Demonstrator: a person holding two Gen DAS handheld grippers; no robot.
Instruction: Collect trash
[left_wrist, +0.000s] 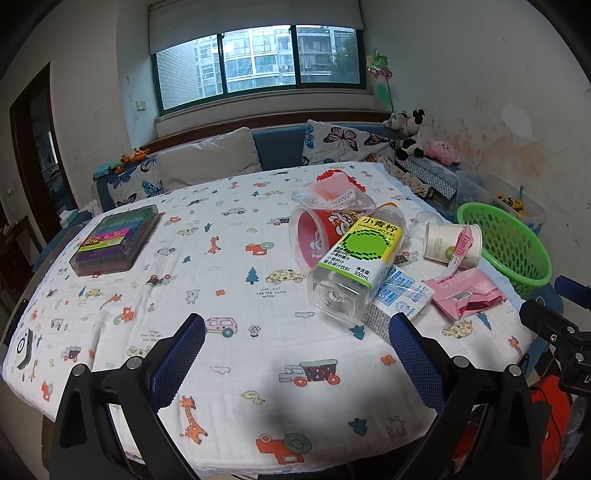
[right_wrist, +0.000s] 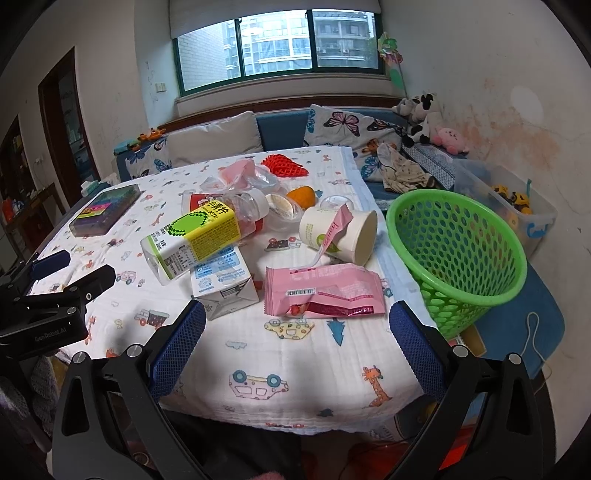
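Observation:
Trash lies in a heap on the patterned tablecloth: a clear bottle with a yellow-green label, a red cup on its side, a white paper cup, a pink wrapper, a white-blue carton and a clear bag. A green mesh basket stands at the table's right edge. My left gripper is open and empty, short of the bottle. My right gripper is open and empty, just short of the pink wrapper.
A box of coloured pens lies at the far left of the table. An orange fruit and a red mesh net lie behind the heap. A cushioned bench runs behind the table. A clear toy bin stands right.

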